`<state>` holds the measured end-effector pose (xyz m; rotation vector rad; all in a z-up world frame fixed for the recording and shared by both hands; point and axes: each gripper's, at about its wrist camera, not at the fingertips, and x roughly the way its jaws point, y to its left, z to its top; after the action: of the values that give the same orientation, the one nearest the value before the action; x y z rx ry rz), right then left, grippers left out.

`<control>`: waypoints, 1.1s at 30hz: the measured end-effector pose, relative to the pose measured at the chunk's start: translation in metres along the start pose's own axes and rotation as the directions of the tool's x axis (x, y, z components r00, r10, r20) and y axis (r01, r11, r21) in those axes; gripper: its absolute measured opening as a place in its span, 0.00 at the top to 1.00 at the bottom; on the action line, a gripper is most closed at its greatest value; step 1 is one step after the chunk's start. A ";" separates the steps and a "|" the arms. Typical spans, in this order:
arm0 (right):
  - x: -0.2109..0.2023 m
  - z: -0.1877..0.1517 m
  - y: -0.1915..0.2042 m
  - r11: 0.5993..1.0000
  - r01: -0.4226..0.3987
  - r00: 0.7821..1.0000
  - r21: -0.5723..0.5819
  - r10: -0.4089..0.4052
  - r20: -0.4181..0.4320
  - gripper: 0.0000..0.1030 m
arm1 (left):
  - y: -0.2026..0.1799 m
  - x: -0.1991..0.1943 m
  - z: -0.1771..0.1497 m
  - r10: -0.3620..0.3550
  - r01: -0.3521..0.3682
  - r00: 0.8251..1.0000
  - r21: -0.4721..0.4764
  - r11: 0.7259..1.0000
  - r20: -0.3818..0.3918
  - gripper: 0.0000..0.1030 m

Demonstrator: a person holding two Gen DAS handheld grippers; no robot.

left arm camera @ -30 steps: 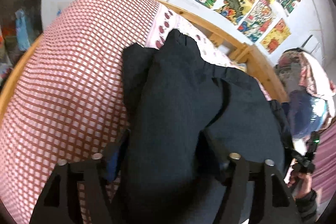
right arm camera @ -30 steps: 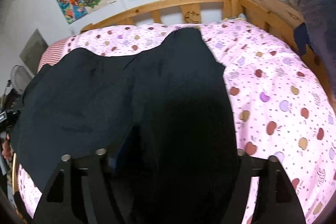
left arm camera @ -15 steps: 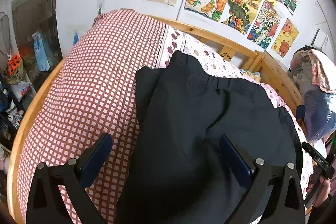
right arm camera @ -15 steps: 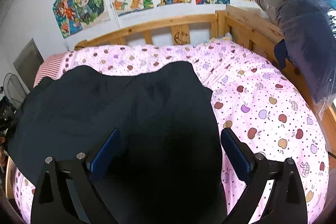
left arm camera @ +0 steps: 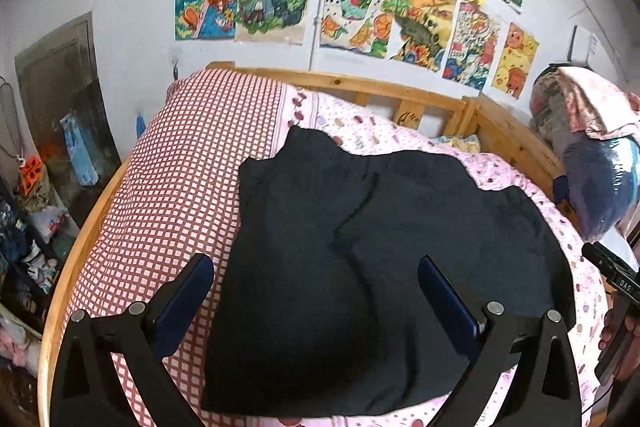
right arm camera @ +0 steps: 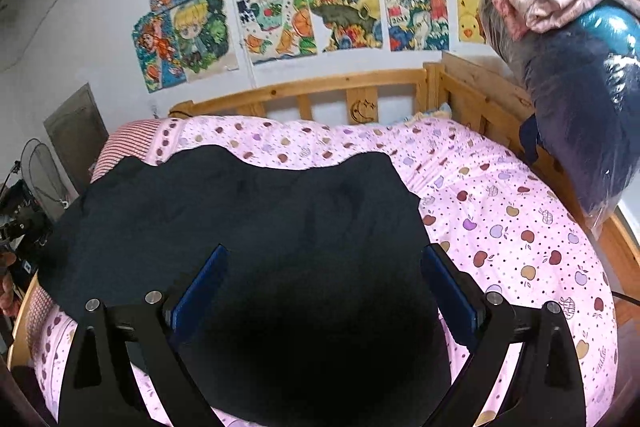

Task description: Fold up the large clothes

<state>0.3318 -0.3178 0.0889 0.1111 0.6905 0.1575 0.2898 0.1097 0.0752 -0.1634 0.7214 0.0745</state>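
Black garment [left arm camera: 372, 267] spread flat on bed [right arm camera: 520, 227], below and ahead of both sets of jaws, untouched. Folded over, edges uneven, partly over red checked pillow [left arm camera: 188, 179]. Left gripper [left arm camera: 316, 291] held above garment, jaws apart, empty. Right gripper [right arm camera: 324, 279] likewise raised, jaws apart, empty.

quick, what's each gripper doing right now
Left gripper: open, holding nothing, above the black garment.
Right gripper: open, holding nothing.
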 end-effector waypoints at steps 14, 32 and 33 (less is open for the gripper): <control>-0.057 -0.019 0.034 0.998 -0.049 0.995 -0.047 0.052 0.079 0.08 | -0.028 -0.055 -0.020 -0.035 0.029 0.995 0.068 0.997 0.091 0.00; -0.120 -0.059 0.069 0.991 -0.102 0.981 -0.083 0.114 0.156 0.08 | -0.041 -0.109 -0.062 -0.067 0.049 0.987 0.126 0.991 0.144 0.00; -0.123 -0.062 0.069 0.991 -0.102 0.980 -0.081 0.114 0.161 0.08 | -0.044 -0.111 -0.063 -0.069 0.050 0.987 0.130 0.990 0.146 0.00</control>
<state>0.1914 -0.2688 0.1285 0.0908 0.5127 0.2742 0.1714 0.0543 0.1078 -0.0580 0.5682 -0.0163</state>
